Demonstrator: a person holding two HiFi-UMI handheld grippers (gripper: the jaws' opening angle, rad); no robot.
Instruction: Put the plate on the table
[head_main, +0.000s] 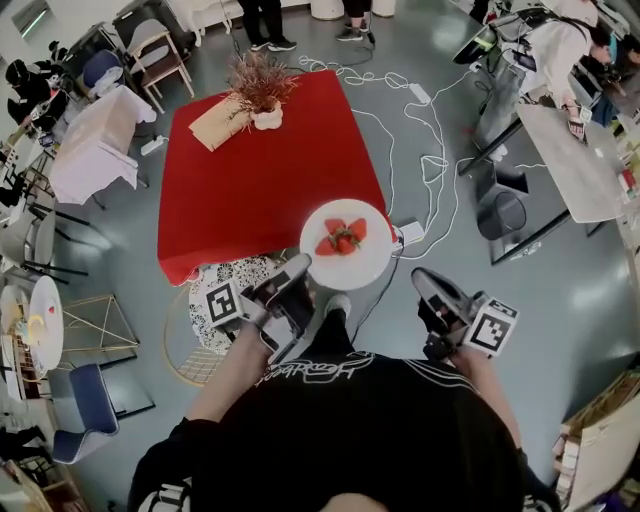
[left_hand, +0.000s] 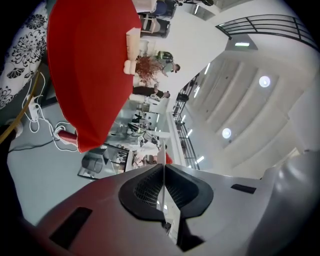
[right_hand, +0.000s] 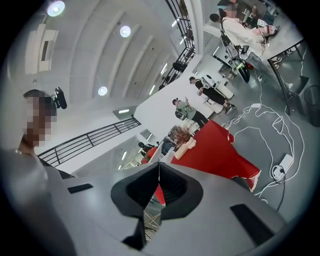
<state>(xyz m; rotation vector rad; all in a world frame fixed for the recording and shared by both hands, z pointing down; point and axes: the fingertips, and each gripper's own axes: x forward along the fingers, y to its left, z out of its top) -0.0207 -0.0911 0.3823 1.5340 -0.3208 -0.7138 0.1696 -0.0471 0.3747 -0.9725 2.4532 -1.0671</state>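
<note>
A white plate (head_main: 345, 243) carrying cut strawberries (head_main: 341, 236) hangs over the near right corner of the red table (head_main: 260, 170). My left gripper (head_main: 298, 268) is shut on the plate's lower left rim. In the left gripper view that rim shows as a thin white edge (left_hand: 164, 172) pinched between the pads, with the red table (left_hand: 90, 65) far ahead. My right gripper (head_main: 422, 278) is off to the right of the plate, apart from it, over the floor. The right gripper view shows its jaws (right_hand: 159, 167) shut with nothing between them, and the red table (right_hand: 215, 150) beyond.
A white vase of dried flowers (head_main: 262, 98) and a brown paper parcel (head_main: 216, 124) stand at the table's far side. A round patterned seat (head_main: 235, 275) sits below the near edge. White cables (head_main: 425, 150), a power strip (head_main: 410, 235), a grey bin (head_main: 503, 213) and a white table (head_main: 575, 165) lie to the right.
</note>
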